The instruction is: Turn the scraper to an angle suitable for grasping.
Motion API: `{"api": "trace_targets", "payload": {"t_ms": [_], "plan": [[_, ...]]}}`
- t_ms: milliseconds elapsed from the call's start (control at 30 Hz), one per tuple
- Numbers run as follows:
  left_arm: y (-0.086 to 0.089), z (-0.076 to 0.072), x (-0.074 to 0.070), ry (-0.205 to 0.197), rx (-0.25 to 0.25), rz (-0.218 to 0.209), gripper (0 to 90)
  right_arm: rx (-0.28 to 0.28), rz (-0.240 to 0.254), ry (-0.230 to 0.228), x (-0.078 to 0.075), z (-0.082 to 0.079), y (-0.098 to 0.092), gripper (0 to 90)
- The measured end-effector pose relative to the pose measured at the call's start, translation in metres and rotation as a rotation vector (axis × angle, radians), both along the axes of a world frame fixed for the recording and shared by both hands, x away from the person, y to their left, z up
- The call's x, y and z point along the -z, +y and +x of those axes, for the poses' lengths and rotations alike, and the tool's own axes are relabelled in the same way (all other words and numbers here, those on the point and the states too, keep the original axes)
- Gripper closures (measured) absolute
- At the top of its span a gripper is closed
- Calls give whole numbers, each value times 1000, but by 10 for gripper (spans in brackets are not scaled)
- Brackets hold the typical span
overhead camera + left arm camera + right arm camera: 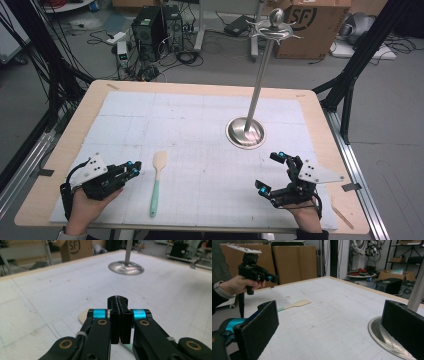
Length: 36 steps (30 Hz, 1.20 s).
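Observation:
A spatula (159,182) with a pale wooden blade and a mint-green handle lies on the white mat (200,125), front left of centre. My left gripper (134,169) hovers just left of the blade, its jaws pressed together with nothing between them. In the left gripper view, that gripper (117,300) is shut above the spatula blade (83,316). My right gripper (270,171) is held at the front right, jaws wide apart and empty. The right gripper view looks between its open pads (259,327) to the spatula (295,304) and the left gripper (273,278) beyond.
A tall metal stand (256,90) with a round base (245,132) and hooks at its top rises right of centre, just beyond my right gripper. Off the table's far edge are a cardboard box (312,25), computer cases (155,25) and cables. Black frame posts flank the table.

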<state>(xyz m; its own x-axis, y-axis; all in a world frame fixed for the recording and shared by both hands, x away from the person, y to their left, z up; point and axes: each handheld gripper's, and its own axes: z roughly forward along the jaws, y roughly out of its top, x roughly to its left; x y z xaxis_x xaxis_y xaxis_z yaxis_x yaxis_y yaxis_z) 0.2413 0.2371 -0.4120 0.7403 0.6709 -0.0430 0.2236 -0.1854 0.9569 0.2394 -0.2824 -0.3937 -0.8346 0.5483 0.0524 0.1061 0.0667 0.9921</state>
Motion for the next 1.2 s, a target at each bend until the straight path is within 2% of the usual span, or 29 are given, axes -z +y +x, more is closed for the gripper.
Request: {"api": "trace_targets", "payload": {"t_ms": [67, 167, 400, 433, 533, 667, 767, 967, 1033, 1200], "plan": [[-2, 1, 3, 16, 4, 22, 896, -4, -5, -1, 0, 1, 1, 2], [-3, 4, 7, 57, -1, 32, 896, -7, -12, -3, 1, 2, 2, 2], [-9, 11, 20, 151, 10, 126, 895, -4, -12, 5, 2, 2, 2, 1], [-9, 11, 20, 151, 10, 126, 896, -6, -12, 4, 2, 2, 2, 2], [-14, 13, 25, 194, -8, 153, 895, -8, -12, 3, 2, 2, 2, 2], [-17, 16, 28, 228, -11, 168, 895, -5, -12, 6, 2, 1, 2, 2], [-20, 20, 30, 245, -13, 188, 896, -5, -14, 5, 3, 1, 2, 2], [-24, 26, 31, 272, -32, 199, 896, -6, -16, 14, 4, 0, 2, 2], [-26, 28, 31, 276, -43, 200, 896, -6, -15, 15, 4, 0, 2, 2], [-31, 31, 31, 275, -37, 206, 896, -6, -15, 14, 4, 0, 2, 2]]}}
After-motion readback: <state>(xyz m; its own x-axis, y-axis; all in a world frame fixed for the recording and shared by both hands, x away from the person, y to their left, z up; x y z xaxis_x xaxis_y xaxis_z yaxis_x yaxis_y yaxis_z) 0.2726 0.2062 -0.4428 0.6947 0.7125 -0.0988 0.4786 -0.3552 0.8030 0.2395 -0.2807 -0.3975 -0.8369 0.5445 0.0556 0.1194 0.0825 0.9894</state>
